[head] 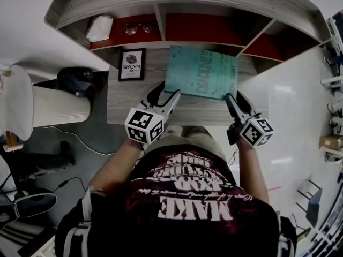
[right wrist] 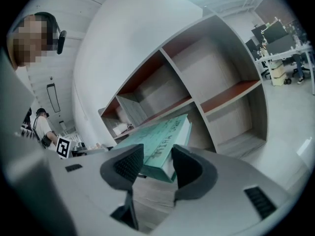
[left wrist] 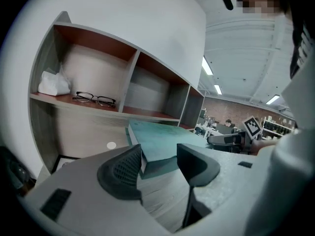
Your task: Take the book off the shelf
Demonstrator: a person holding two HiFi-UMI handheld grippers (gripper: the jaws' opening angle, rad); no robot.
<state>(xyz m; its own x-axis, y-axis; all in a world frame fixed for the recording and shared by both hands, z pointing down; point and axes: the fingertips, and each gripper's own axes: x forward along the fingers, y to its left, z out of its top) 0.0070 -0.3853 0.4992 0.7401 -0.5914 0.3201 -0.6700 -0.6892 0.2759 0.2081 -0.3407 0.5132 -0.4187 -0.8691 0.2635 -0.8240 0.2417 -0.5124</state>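
1. Plainly, the teal book (head: 201, 72) (left wrist: 157, 139) (right wrist: 157, 144) lies cover-up on the grey wood desk (head: 128, 103). It sits in front of the shelf unit (head: 161, 23), with its far edge close under the row of red-backed compartments.
2. The left gripper (head: 167, 90) (left wrist: 158, 154) sits at the book's near left corner. Its own view shows the jaws spread apart, with that corner reaching into the gap. The left pad overlaps the book's edge and the right pad stands clear of it, so nothing is clamped.
3. The right gripper (head: 233, 96) (right wrist: 157, 156) sits at the near right corner, beside the spine. Its jaws are also parted, one over the cover side and one toward the white page edge, with the corner between them. I cannot tell whether either pad touches the book.
4. Both grippers rest low over the front edge of the desk, well apart from each other, with the book spanning the space between them.
5. In the left compartment a crumpled white cloth (head: 99, 27) (left wrist: 54, 84) lies beside a pair of glasses (head: 136, 28) (left wrist: 96, 99).
6. A small black-framed picture (head: 132, 64) stands on the desk just left of the book, against the back panel.
7. The person's dark red printed shirt (head: 187, 202) fills the lower part of the head view.
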